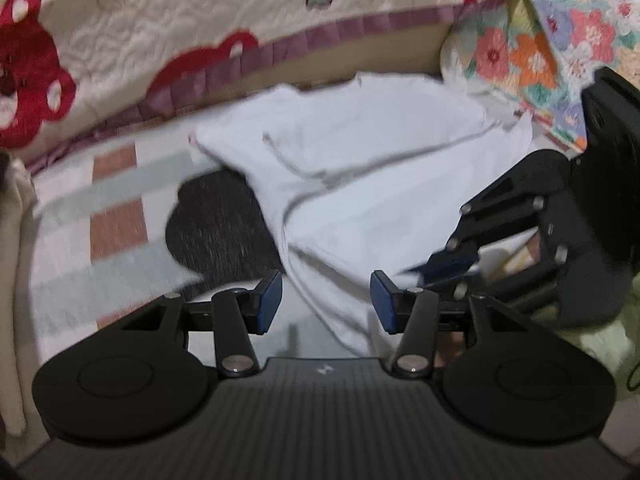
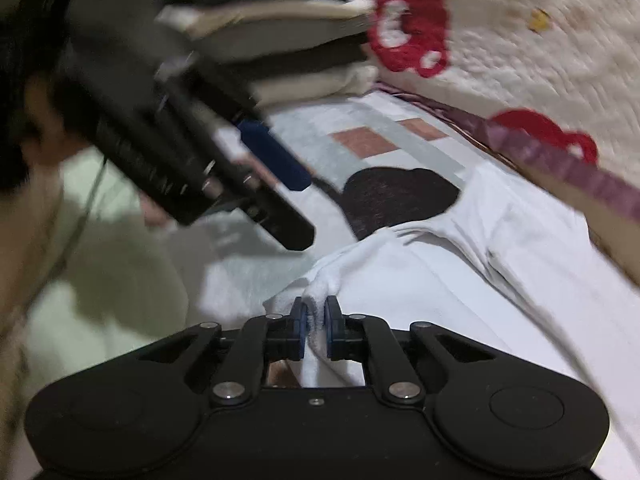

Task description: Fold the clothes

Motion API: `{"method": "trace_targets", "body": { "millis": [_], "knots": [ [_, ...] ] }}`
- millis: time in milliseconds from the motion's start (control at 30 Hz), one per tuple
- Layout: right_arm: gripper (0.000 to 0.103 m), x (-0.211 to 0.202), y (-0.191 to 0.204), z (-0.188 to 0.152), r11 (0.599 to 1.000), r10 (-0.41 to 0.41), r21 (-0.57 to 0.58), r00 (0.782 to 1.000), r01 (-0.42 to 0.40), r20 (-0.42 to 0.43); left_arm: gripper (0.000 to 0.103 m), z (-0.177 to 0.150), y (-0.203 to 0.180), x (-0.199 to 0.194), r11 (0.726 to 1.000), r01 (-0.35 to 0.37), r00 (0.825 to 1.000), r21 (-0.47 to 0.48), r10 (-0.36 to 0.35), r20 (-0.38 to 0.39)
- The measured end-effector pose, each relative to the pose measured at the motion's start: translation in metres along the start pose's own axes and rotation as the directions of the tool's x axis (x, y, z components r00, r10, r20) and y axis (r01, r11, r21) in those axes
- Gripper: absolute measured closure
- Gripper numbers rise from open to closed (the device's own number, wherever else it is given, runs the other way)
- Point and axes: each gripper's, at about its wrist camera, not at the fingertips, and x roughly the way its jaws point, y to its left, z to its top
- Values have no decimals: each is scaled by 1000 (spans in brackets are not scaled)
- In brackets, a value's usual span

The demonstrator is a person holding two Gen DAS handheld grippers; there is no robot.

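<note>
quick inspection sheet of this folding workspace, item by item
surface: checked sheet in pale green, white and terracotta squares, with a dark heart-shaped patch
job's things: white garment lying rumpled on the sheet, partly over the dark patch
clutter: stack of folded clothes in cream and dark layers at the far end
grippers: left gripper open, hovering over the garment's near edge; right gripper shut on a bunched fold of the white garment
cables: a thin cord against a pale green sleeve, blurred
surroundings: cream quilt with red bear motifs behind the sheet; floral quilt at one end
</note>
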Motion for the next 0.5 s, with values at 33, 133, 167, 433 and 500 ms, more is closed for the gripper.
{"method": "trace_targets", "body": {
  "millis": [33,133,167,433,500],
  "knots": [
    [94,-6,-8,2,998,6,60,1000,-8,21,52,1,-1,-2,1000,-2,1000,11,2,13],
    [94,-21,-29,2,983,9,180,997,-22,73,51,0,-14,-2,995,0,999,97,-3,33],
    [94,-24,-33,3,984,5,176,997,-19,78,48,-1,-20,0,990,-12,999,137,7,33],
    [94,-44,-59,40,991,133,2,991,-133,23,39,11,-48,22,944,-106,984,313,54,170],
    [94,-47,-67,44,989,149,5,989,-149,19,33,14,-55,24,905,-132,974,405,43,221]
  ]
}}
